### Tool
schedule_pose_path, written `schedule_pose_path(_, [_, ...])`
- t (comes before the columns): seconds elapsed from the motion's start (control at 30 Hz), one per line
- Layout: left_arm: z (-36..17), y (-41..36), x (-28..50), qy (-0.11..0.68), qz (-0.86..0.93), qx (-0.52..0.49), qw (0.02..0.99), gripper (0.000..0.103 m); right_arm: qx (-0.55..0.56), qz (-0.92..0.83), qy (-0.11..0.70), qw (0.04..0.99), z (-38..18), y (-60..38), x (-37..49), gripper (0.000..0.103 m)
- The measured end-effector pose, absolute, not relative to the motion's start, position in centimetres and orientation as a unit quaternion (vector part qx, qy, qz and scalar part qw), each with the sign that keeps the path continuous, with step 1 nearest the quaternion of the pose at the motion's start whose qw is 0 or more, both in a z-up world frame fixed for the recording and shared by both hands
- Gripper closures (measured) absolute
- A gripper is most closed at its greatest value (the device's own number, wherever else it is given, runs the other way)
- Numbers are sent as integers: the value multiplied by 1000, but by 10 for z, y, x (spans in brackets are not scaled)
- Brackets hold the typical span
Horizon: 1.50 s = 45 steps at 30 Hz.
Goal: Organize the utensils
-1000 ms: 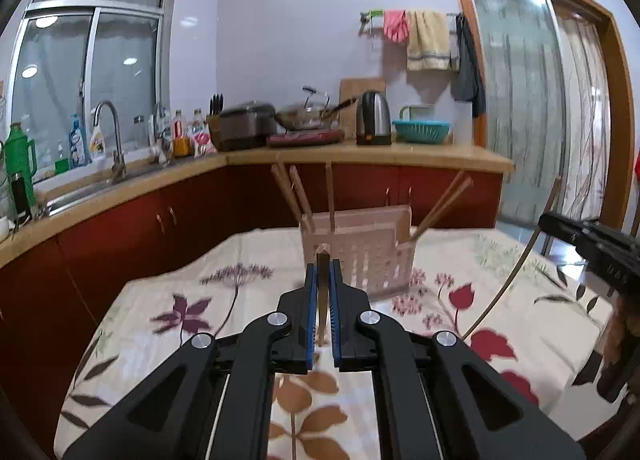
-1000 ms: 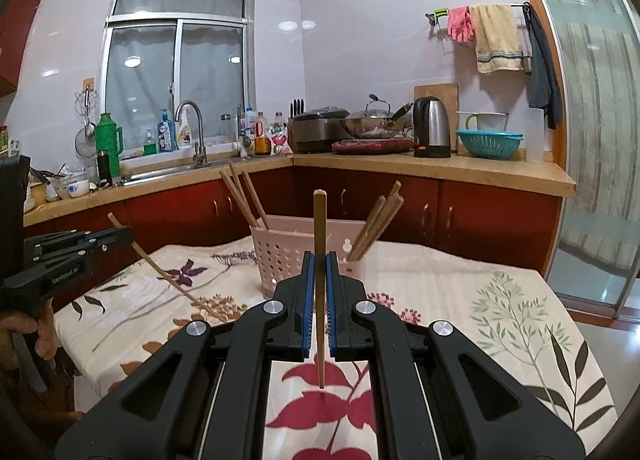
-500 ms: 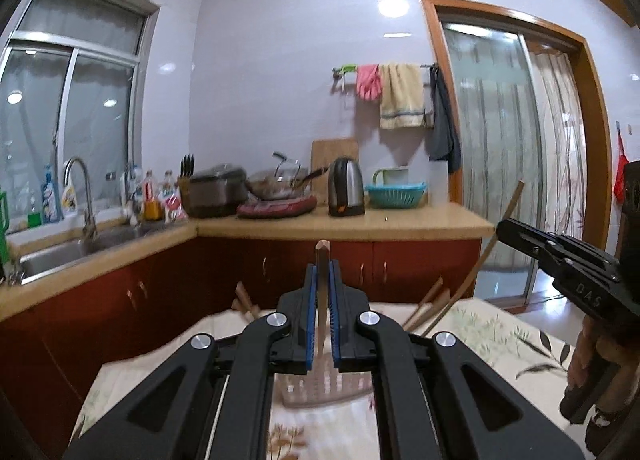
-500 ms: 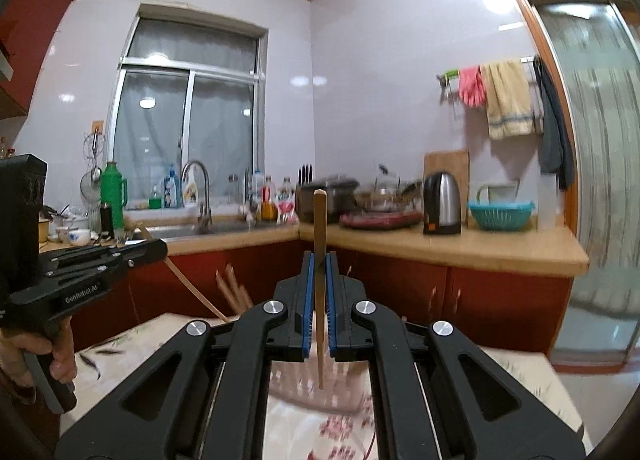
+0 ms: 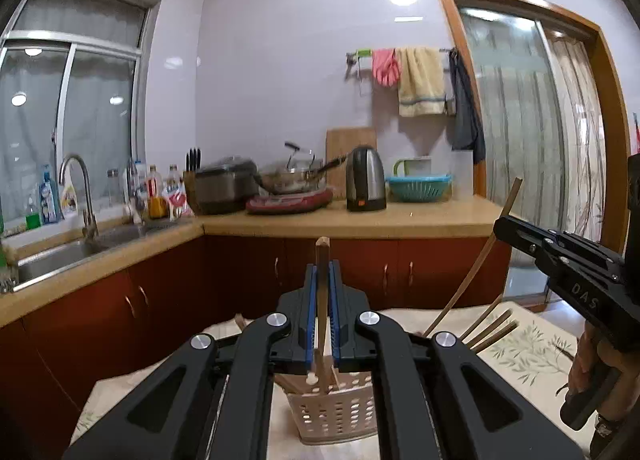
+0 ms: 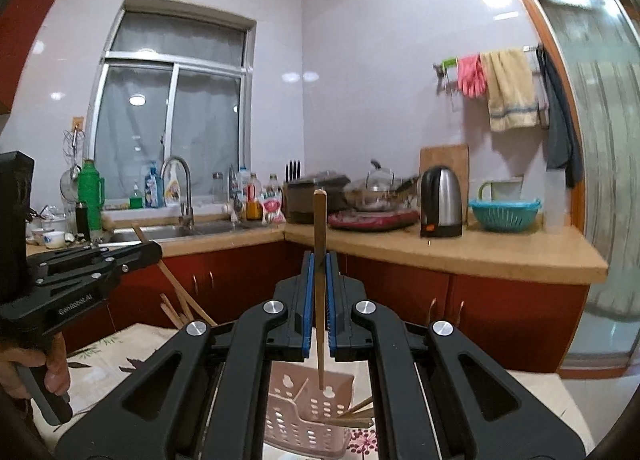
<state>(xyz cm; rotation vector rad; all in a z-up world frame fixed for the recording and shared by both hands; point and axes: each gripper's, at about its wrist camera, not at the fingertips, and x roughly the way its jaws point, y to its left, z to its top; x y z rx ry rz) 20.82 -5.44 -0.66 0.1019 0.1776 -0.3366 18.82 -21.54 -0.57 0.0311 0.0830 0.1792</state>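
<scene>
My left gripper (image 5: 322, 280) is shut on a wooden chopstick (image 5: 321, 260) that stands upright, its lower end over the pink perforated utensil basket (image 5: 336, 416). My right gripper (image 6: 319, 272) is shut on another wooden chopstick (image 6: 319, 220), its tip hanging just above the same basket (image 6: 308, 416). Several chopsticks (image 5: 488, 330) lean in the basket. The right gripper shows in the left wrist view (image 5: 500, 226), and the left gripper shows in the right wrist view (image 6: 154, 250), each holding its chopstick slanted.
The basket stands on a table with a floral cloth (image 5: 532, 344). Behind it are red cabinets, a wooden counter (image 5: 360, 220) with a kettle (image 5: 366, 184), pots, a teal colander and a sink (image 5: 72, 252) at left. A glass door is at right.
Both grippers have risen and closed in over the basket, each still holding its chopstick. The basket has dropped from mid-frame to the bottom of both views, under the jaws.
</scene>
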Motion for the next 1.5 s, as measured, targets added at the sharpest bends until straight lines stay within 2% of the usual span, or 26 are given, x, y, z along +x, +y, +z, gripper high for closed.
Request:
schedule_pose_path(0.27, [-19, -61, 215, 94, -161, 68, 980, 96, 11, 86, 84, 993, -39, -210, 206, 97])
schedule_pose_path(0.53, [-14, -63, 210, 86, -170, 75, 979, 97, -2, 82, 92, 992, -47, -203, 207, 97])
schedule_pose_path(0.8, [-29, -66, 236, 118, -173, 65, 976, 96, 1, 78, 112, 991, -56, -204, 216, 97])
schedule_pose_path(0.87, [-36, -67, 239, 128, -169, 67, 975, 92, 3, 76, 113, 991, -56, -204, 216, 96])
schedule_pose_path(0.93, [-39, -66, 237, 122, -157, 72, 977, 68, 3, 73, 115, 991, -55, -203, 215, 95])
schedule_pose_path(0.97, [-40, -66, 237, 124, -156, 70, 977, 65, 3, 72, 115, 991, -55, -202, 215, 91])
schedule_pose_path(1.0, [-41, -65, 237, 125, -156, 66, 978, 60, 5, 71, 114, 991, -55, -202, 215, 83])
schedule_pose_path(1.07, [-42, -64, 236, 127, -155, 63, 978, 56, 8, 69, 113, 991, -54, -200, 213, 72])
schedule_pose_path(1.23, [-38, -63, 226, 118, -145, 61, 981, 34, 11, 68, 116, 991, -51, -197, 206, 63])
schedule_pose_path(1.33, [-33, -60, 217, 108, -132, 60, 984, 24, 13, 60, 111, 992, -45, -195, 197, 50])
schedule_pose_path(1.4, [-30, -58, 210, 106, -121, 60, 985, 19, 17, 50, 106, 993, -41, -195, 188, 35])
schedule_pose_path(1.5, [-28, -55, 196, 106, -104, 55, 987, 18, 23, 37, 104, 994, -34, -194, 173, 25])
